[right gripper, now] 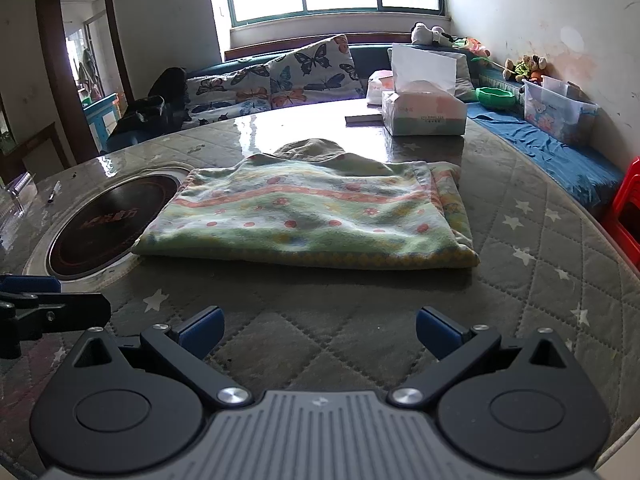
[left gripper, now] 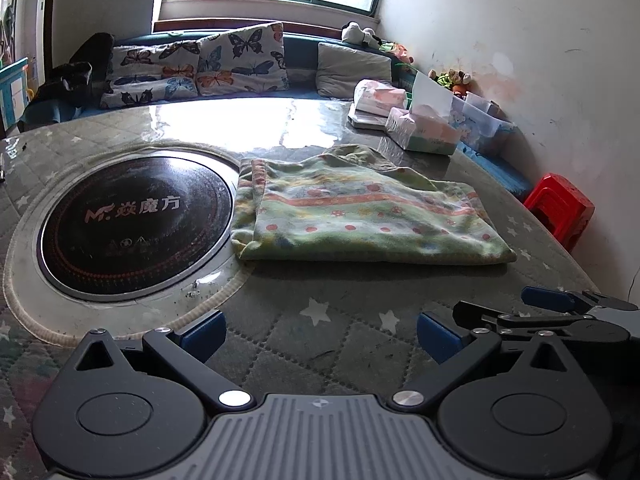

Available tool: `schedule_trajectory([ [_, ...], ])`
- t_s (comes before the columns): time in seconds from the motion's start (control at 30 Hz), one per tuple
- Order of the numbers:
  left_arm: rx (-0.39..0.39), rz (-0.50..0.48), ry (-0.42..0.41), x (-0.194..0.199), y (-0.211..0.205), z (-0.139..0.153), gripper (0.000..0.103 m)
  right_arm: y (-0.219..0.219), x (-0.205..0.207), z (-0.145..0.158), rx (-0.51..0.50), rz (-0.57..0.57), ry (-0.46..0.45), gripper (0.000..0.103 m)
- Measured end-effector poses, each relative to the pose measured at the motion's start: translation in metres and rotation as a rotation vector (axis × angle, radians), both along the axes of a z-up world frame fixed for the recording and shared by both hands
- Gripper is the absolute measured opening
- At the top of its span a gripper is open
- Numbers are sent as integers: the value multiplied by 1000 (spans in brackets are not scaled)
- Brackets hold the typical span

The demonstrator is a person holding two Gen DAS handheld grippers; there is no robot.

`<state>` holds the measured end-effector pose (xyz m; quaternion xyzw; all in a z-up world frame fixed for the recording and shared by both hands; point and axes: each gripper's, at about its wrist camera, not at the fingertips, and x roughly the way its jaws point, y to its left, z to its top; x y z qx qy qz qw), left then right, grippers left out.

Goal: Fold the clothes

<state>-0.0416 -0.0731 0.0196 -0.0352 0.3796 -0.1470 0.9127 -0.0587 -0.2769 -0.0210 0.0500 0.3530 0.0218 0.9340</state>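
A folded green garment with pink stripes and dots [left gripper: 360, 208] lies flat on the quilted round table [left gripper: 304, 344]. It also shows in the right wrist view [right gripper: 312, 216]. My left gripper [left gripper: 320, 334] is open and empty, a short way in front of the garment. My right gripper [right gripper: 319, 332] is open and empty, also in front of the garment and apart from it. The right gripper shows at the right edge of the left wrist view [left gripper: 560, 312]. The left gripper shows at the left edge of the right wrist view [right gripper: 36, 304].
A black round cooktop [left gripper: 136, 224] is set in the table, left of the garment. Tissue boxes [right gripper: 424, 112] stand behind the garment. A bench with butterfly pillows [left gripper: 200, 64] runs behind the table. A red stool [left gripper: 560, 208] stands at the right.
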Motion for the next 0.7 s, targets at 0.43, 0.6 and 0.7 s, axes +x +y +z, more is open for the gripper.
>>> schedule_trajectory([
  [0.43, 47, 4, -93, -19, -8, 23, 103, 1, -9, 7, 13, 6, -28, 103],
  [0.6, 53, 4, -113, -22, -8, 27, 103, 1, -11, 9, 16, 7, -35, 103],
  [0.7, 54, 4, -122, -23, -8, 29, 103, 3, -11, 9, 16, 12, -37, 103],
])
